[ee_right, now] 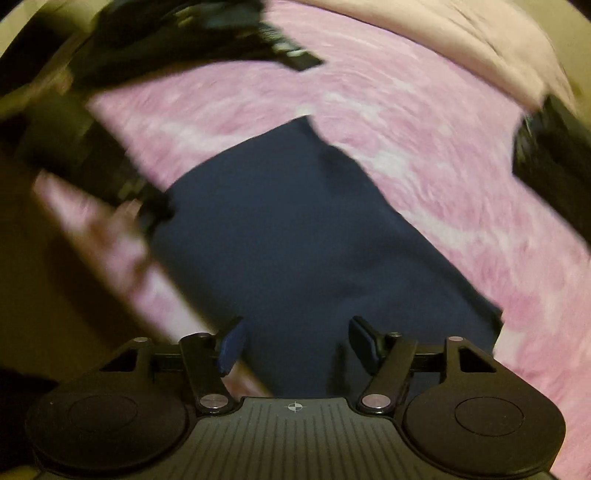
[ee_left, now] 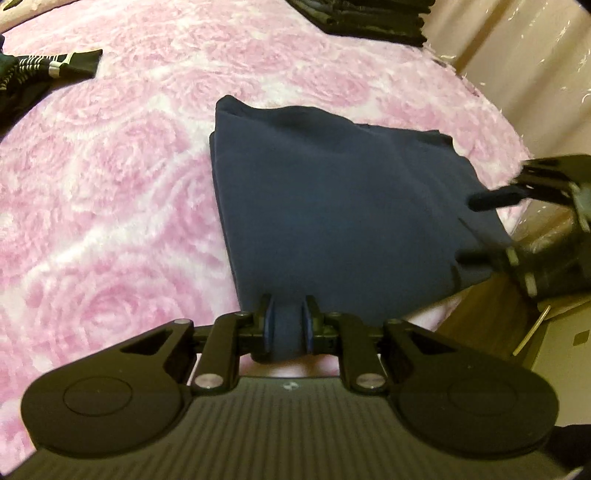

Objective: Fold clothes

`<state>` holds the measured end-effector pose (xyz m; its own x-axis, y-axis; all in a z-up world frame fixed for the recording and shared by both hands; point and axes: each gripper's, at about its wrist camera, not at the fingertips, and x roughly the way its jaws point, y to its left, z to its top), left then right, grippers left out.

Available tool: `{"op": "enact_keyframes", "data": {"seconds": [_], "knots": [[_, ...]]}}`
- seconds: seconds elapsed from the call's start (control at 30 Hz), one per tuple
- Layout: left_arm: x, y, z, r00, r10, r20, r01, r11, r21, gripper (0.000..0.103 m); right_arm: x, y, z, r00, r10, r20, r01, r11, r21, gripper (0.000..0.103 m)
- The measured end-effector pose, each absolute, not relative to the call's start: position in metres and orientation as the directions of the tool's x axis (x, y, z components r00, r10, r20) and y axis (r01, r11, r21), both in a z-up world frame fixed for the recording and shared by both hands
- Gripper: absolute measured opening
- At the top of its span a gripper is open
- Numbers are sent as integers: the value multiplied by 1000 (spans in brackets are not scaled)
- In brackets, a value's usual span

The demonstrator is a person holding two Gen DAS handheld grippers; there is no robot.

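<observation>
A folded navy garment [ee_left: 332,206] lies on the pink rose-patterned blanket [ee_left: 110,184], near the bed's edge. My left gripper [ee_left: 289,325] is shut on a bunched fold at the garment's near edge; navy cloth fills the gap between its pads. At the right of the left wrist view, my right gripper [ee_left: 469,230] reaches over the garment's right side. The right wrist view is blurred. There my right gripper [ee_right: 297,343] stands open above the navy garment [ee_right: 295,240], its pads not pressing on the cloth. The left gripper [ee_right: 155,214] holds the cloth's left corner.
A stack of dark folded clothes [ee_left: 369,14] sits at the far edge of the blanket. A dark garment with white stripes [ee_left: 44,70] lies at the far left. Past the bed's right edge stand a wooden frame and a cardboard box [ee_left: 554,332].
</observation>
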<state>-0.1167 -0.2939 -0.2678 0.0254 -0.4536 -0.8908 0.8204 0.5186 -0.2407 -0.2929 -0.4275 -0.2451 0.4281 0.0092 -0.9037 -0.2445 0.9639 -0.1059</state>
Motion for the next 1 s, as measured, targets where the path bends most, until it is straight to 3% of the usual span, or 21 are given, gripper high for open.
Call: {"op": "enact_keyframes", "data": {"seconds": [0.5, 0.53, 0.6, 0.67, 0.77, 0.87, 1.0], "knots": [[-122, -300, -264, 41, -418, -908, 817, 537, -210, 14, -303, -392, -314, 445, -141, -884, -563, 723, -399, 64], [-125, -300, -262, 48, -422, -905, 811, 545, -211, 18, -302, -395, -314, 448, -136, -884, -563, 725, -397, 64], [-128, -296, -252, 80, -448, -890, 828, 528, -191, 39, -299, -402, -309, 448, -121, -886, -553, 741, -381, 45], [-140, -294, -239, 148, -468, -871, 888, 450, -91, 57, -295, -411, -298, 441, -97, -892, -526, 778, -345, 35], [-177, -298, -231, 261, -489, -832, 961, 209, 179, 77, -285, -425, -279, 424, -54, -904, -466, 843, -269, 31], [-215, -305, -244, 322, -512, -796, 908, -70, 412, 82, -274, -440, -264, 401, -7, -916, -414, 891, -188, 29], [-240, -322, -272, 377, -520, -766, 791, -249, 558, 82, -264, -452, -251, 389, 27, -921, -395, 908, -141, 29]]}}
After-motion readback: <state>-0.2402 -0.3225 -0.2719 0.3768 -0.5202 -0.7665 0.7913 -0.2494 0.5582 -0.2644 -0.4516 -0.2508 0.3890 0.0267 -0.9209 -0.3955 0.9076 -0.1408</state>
